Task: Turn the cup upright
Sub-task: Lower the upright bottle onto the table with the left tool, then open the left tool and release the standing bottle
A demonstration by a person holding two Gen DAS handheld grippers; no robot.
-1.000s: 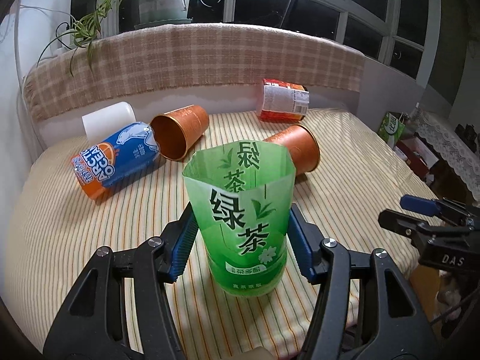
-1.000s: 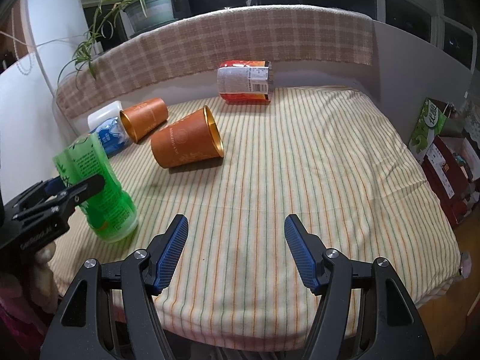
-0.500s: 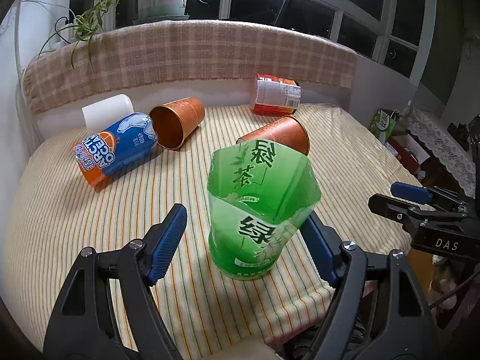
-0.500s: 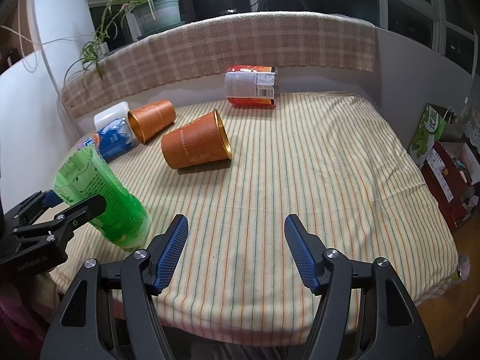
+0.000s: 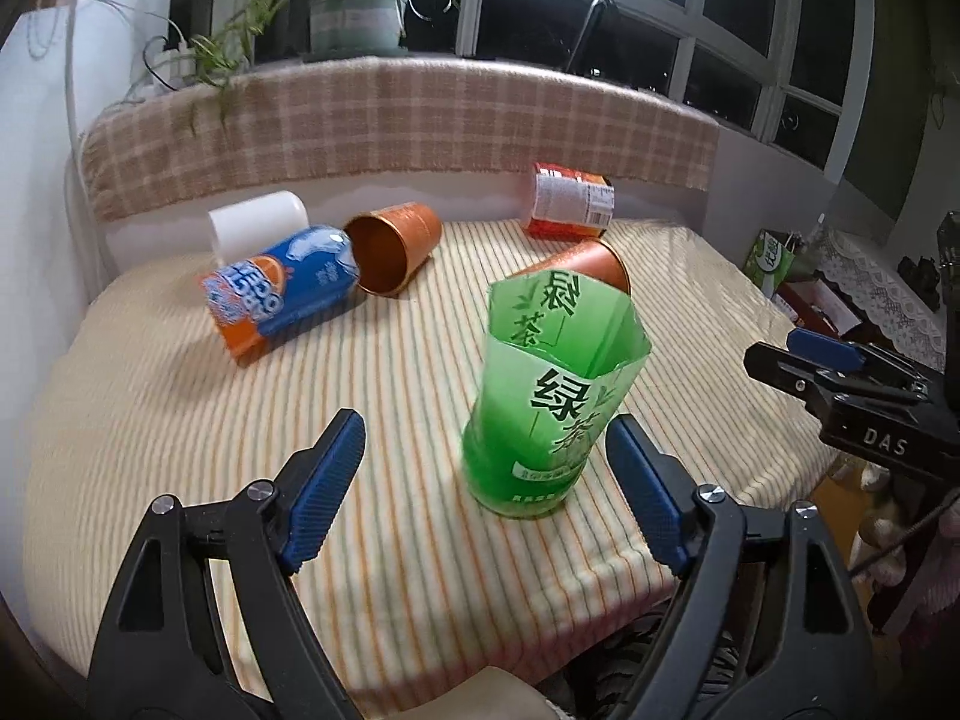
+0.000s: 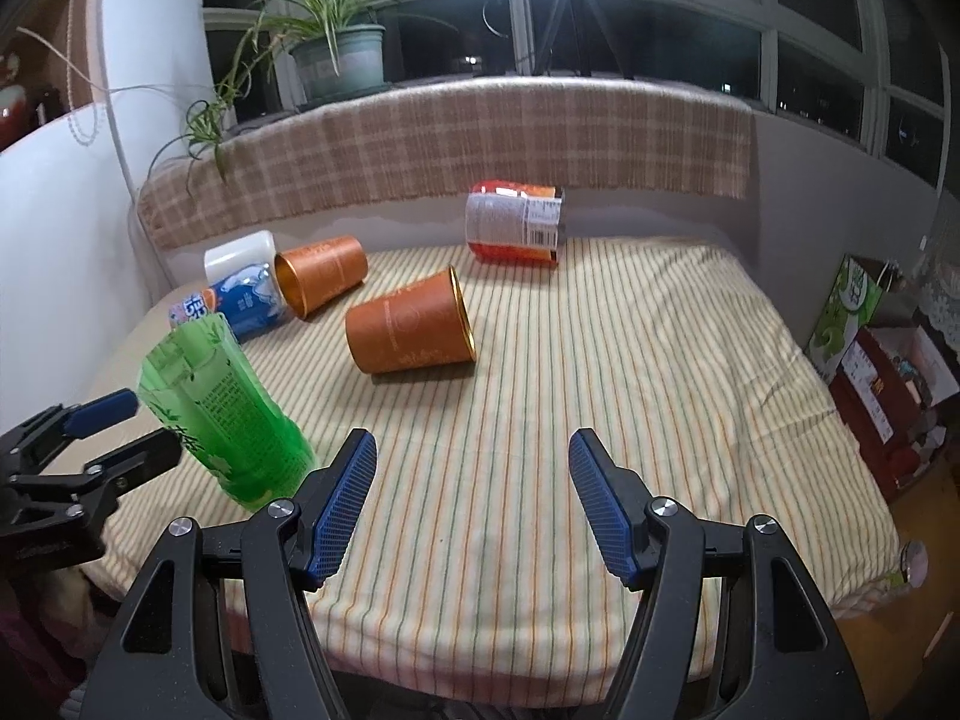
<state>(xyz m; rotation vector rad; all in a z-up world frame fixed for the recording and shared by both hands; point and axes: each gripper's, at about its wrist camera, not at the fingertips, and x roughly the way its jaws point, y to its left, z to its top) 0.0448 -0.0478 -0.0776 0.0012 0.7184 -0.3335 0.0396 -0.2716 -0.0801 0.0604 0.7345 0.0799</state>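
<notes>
A green cut-bottle cup (image 5: 549, 396) with Chinese lettering stands upright on the striped table cover, mouth up; it also shows in the right wrist view (image 6: 225, 414). My left gripper (image 5: 486, 468) is open, its blue pads apart on either side of the cup and not touching it. My right gripper (image 6: 471, 501) is open and empty over the table's front part; it shows at the right of the left wrist view (image 5: 840, 372). Two orange cups lie on their sides: one mid-table (image 6: 411, 330), one further back left (image 6: 321, 279).
A blue and orange cup (image 5: 282, 291) and a white cup (image 5: 258, 225) lie on their sides at the back left. A red labelled cup (image 6: 516, 222) lies near the back wall. Boxes (image 6: 882, 372) stand on the floor right of the table edge.
My left gripper has opened and let go of the green cup, then drawn back a little. The cup now stands free. The right gripper has stayed open.
</notes>
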